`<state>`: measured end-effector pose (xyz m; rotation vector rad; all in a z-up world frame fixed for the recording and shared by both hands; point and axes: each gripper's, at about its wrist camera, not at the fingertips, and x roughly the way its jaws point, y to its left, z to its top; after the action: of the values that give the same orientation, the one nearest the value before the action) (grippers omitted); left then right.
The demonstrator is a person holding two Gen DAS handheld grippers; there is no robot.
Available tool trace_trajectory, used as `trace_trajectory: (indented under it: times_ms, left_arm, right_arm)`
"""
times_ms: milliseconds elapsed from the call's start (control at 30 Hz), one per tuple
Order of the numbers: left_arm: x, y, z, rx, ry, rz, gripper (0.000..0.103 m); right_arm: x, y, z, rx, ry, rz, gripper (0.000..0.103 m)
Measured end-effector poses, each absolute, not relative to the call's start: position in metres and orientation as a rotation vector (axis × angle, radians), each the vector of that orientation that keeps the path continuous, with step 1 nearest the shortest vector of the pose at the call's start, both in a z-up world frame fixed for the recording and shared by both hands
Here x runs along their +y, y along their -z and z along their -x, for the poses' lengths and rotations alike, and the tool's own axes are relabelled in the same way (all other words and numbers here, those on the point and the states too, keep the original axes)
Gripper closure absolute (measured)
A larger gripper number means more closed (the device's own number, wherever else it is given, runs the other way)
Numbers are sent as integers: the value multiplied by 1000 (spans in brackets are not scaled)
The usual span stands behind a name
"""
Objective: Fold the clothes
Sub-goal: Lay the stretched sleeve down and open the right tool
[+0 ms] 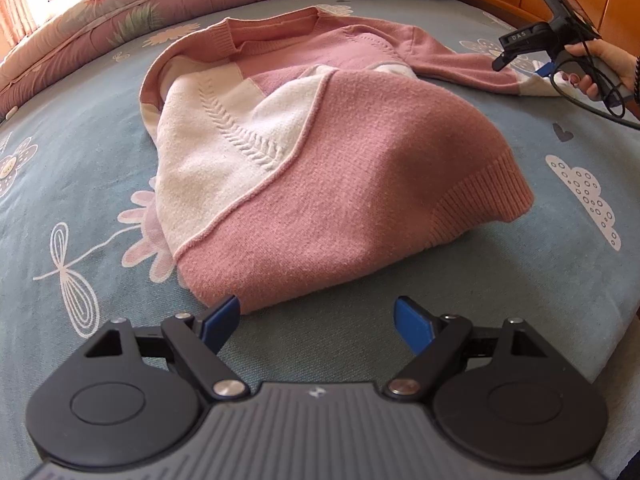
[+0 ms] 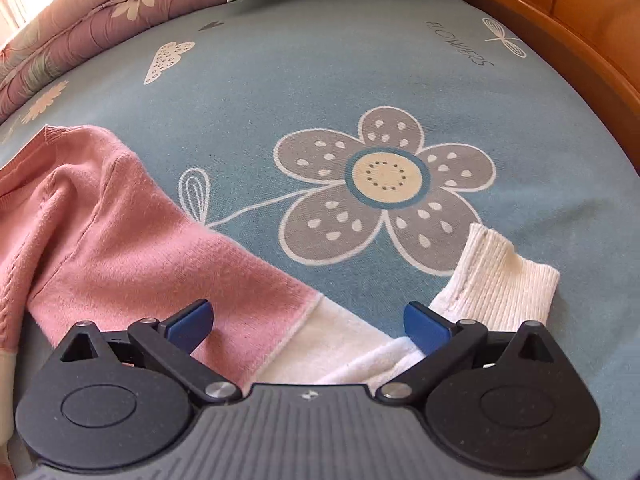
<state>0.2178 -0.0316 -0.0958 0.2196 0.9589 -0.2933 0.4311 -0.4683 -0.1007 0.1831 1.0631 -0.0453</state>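
- Sweater (image 1: 304,168), pink and white, lies in a loose heap mid bedsheet (image 1: 520,288); the hem is bunched up over the body, the neck at 12 o'clock in the left view.
- 1 sleeve (image 2: 168,264) runs out flat toward 3 o'clock, with its white cuff (image 2: 496,276) kinked upward at the end.
- Left gripper (image 1: 318,322): jaws wide apart, nothing between them, its left tip just at the near sweater edge at 6 o'clock. Not clamping any cloth.
- Right gripper (image 2: 310,326): jaws spread, hovering over the sleeve where pink meets white; the sleeve passes under the gap. Pads look clear of the knit, so no grip yet.
- In the left view a hand (image 1: 600,68) carries the right gripper at 2 o'clock, above the sleeve end.
- Step in hand, my read: pick up the sleeve and fold it in over the body.
- To do it well: bite near the cuff, not mid-sleeve, so the white end does not dangle.
- Take only the sleeve layers; keep the sheet out of the pinch.
- Lift low and lay it toward 9 o'clock across the chest, straight.
- The left one should pin or flatten the heaped hem first, else the fold lands on a lump.
- Risk: thick knit may slip from a shallow bite.
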Motion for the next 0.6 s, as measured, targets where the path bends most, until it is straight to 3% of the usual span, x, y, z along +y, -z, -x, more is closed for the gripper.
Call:
trace_trajectory:
  times_ms: [433,600]
  left_arm:
    - [-40,96,-214,938,330,-207,18]
    - [-38,90,-210,925,315,-204,19]
  right_arm:
    - [-497,89,-324,1139,87,-71,0]
    - [-488,72,-318,1040,43,-123,0]
